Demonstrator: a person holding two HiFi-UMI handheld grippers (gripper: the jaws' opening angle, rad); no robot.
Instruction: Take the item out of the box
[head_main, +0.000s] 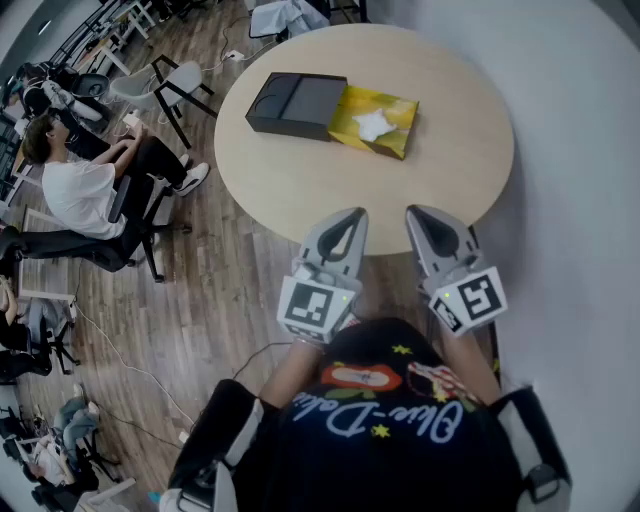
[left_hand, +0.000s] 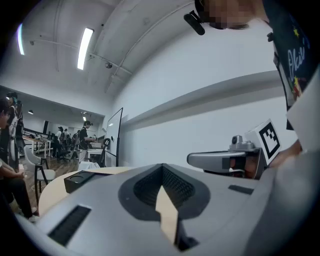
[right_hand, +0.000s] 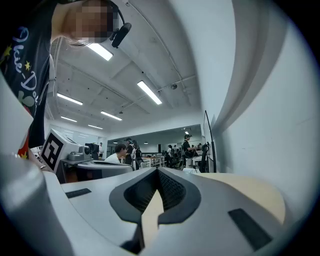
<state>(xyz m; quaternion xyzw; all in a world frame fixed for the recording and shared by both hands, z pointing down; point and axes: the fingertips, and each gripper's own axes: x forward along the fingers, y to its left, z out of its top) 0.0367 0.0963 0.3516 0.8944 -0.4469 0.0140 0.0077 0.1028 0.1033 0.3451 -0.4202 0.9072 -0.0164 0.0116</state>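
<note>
A black box (head_main: 295, 104) lies on the round wooden table (head_main: 300, 180), with a yellow drawer (head_main: 385, 125) slid out to its right. In the drawer rests a white item (head_main: 372, 125). My left gripper (head_main: 347, 222) and right gripper (head_main: 421, 219) hover side by side at the table's near edge, well short of the box. Both are shut with nothing between the jaws. In the left gripper view the black box (left_hand: 80, 180) shows far off at left. From the right gripper view only the table's pale top (right_hand: 245, 187) shows; the box is hidden.
A grey wall (head_main: 580, 150) runs close along the table's right side. At left, a grey chair (head_main: 175, 85) stands near the table and a seated person (head_main: 85, 185) sits on the wooden floor area, with more chairs and cables around.
</note>
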